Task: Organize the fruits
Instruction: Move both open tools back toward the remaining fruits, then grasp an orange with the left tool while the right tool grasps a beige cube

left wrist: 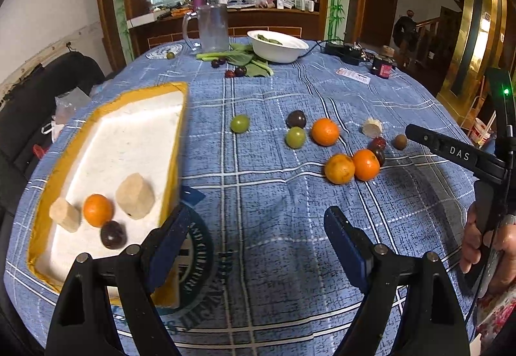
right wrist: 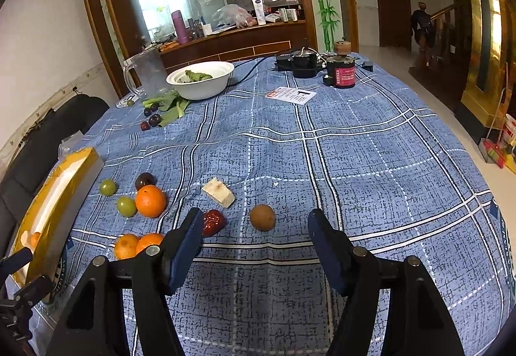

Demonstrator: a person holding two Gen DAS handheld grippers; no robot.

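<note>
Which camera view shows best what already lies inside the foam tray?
The left wrist view. It looks down into the foam tray and shows an orange, a dark plum and two beige chunks. The right wrist view sees the tray edge-on at far left; only a sliver of orange shows inside.

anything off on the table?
Leafy greens lie loose on the cloth beside the white bowl instead of in it, with dark plums scattered among them. Nothing looks spilled or damaged.
</note>
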